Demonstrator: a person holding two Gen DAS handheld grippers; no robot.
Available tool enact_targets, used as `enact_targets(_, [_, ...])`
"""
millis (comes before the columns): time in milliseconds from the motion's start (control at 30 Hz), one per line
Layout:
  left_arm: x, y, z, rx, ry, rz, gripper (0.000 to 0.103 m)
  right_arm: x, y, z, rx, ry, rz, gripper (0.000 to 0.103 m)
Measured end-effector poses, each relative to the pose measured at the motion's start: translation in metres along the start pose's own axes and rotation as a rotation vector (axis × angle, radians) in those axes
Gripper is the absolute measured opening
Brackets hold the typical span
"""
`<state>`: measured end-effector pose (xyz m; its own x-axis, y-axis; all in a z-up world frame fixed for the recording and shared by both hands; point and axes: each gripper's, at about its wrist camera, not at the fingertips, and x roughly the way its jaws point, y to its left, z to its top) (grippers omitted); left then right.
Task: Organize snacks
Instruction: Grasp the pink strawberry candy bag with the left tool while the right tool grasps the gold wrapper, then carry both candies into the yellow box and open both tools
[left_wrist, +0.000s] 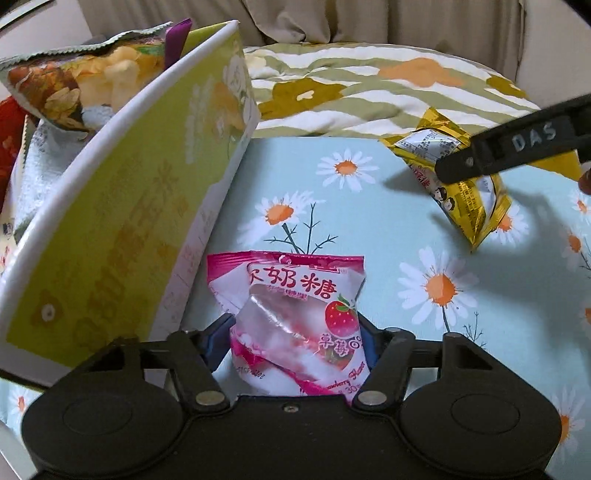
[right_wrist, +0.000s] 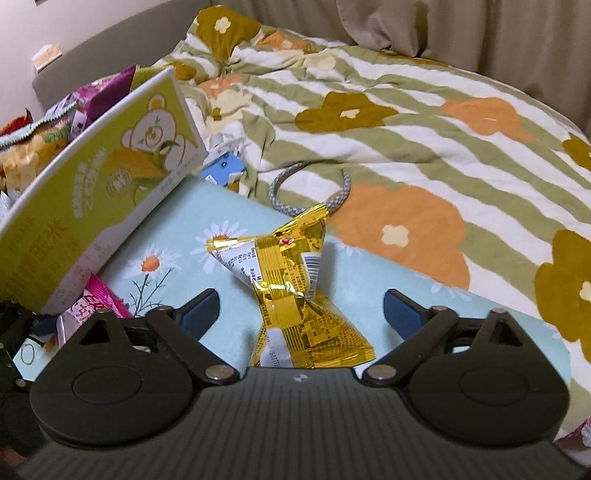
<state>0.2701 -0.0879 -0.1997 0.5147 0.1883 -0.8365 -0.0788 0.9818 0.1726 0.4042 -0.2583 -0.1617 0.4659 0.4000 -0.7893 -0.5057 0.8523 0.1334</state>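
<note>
Left wrist: pink candy bag (left_wrist: 295, 317) between jaws.

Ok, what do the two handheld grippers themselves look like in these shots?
Both are matte black plastic. The left gripper and right gripper each have two round housings, silver pivot pins and blue finger pads. One right finger carries raised "DAS" lettering. No cables or sleeves show.

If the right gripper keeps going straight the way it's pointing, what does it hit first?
Most likely the gold snack packet, which already lies between the open right gripper fingers on the daisy-print surface. Depth is hard to judge.
</note>
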Motion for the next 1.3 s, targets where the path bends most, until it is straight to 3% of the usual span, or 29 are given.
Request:
enact_targets(133, [-0.003,-0.003,0.0,0.005,0.009,-0.009,0.055,0.008,0.002,0.001,-0.02,0.021,0.015,0.095])
enact_targets(233, [-0.006,-0.002,-0.001,0.002,0.008,-0.016,0.051,0.011,0.004,0.003,-0.035,0.022,0.02,0.093])
enact_targets(633, [-0.022,0.002,-0.005,-0.024,-0.02,-0.046,0.048,0.024,0.009,0.006,-0.092,0.024,0.014,0.071])
enact_targets(733, [-0.028,0.002,-0.005,-0.024,-0.037,-0.051,0.048,0.026,0.011,0.003,-0.105,0.03,0.009,0.056])
enact_targets(833, [-0.034,0.003,-0.005,-0.022,-0.055,-0.057,0.048,0.023,0.015,0.001,-0.119,0.018,0.001,0.051])
enact_targets(1300, [-0.115,0.022,0.004,-0.045,-0.227,-0.093,0.048,-0.052,0.042,0.007,-0.051,-0.069,-0.001,0.05])
